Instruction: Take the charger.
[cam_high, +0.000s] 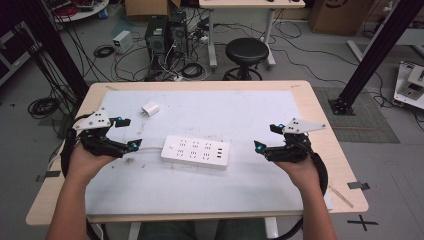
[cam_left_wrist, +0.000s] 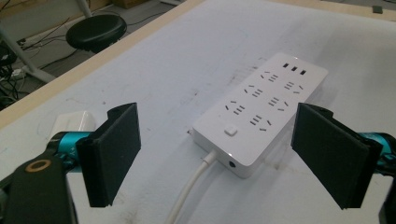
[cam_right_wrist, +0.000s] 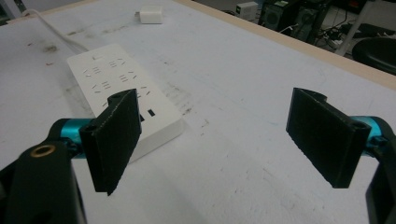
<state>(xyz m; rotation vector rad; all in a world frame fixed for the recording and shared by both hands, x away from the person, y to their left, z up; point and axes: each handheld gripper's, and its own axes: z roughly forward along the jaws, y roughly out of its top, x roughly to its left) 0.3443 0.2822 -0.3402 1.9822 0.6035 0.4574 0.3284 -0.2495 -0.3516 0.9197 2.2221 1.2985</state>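
A white power strip (cam_high: 196, 151) lies flat at the middle of the table (cam_high: 310, 107), its cord trailing left; the left gripper (cam_high: 129, 134) and right gripper (cam_high: 265, 138) flank it, jaws wide apart and empty — an approach, apparently; a small white charger (cam_high: 150, 108) waits at far left, likely next to be picked up.
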